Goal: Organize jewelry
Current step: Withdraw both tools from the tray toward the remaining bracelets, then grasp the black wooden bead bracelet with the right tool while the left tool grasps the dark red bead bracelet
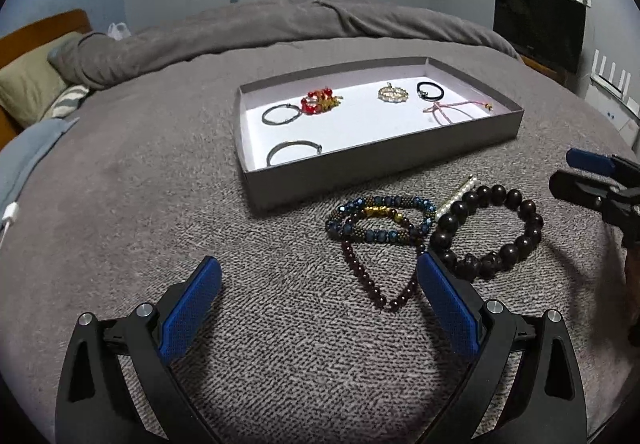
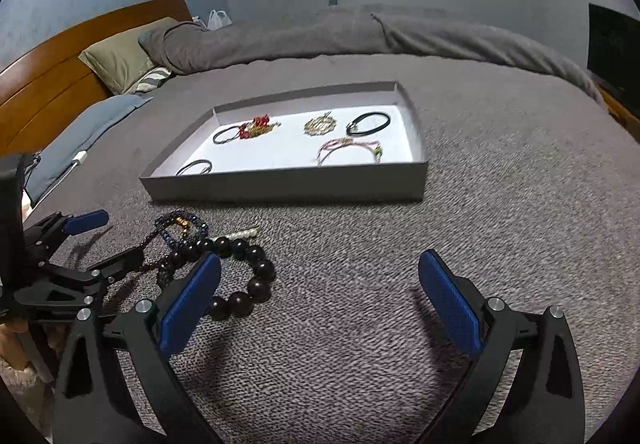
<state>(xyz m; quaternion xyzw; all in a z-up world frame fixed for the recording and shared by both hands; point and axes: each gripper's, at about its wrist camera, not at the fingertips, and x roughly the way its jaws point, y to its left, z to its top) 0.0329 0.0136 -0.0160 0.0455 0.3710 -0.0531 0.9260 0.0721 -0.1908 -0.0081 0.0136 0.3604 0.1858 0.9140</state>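
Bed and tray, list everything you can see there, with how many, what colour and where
tray: one, grey walls, white floor, on the bed
thin bangles: two, dark grey, left part of tray
red and gold bracelet: one, tray, touching the rear bangle
pale gold bracelet: one, rear middle of tray
black cord bracelet: one, rear right of tray
pink cord bracelet: one, right of tray
blue bead bracelet: one, on blanket before tray
dark red bead strand: one, with gold beads, overlapping the blue one
large dark bead bracelet: one, blanket, right of those
pearl piece: one, white, partly hidden behind the large beads
blanket: one, grey
pillows: olive and striped, by headboard
left gripper: open, over blanket
right gripper: open
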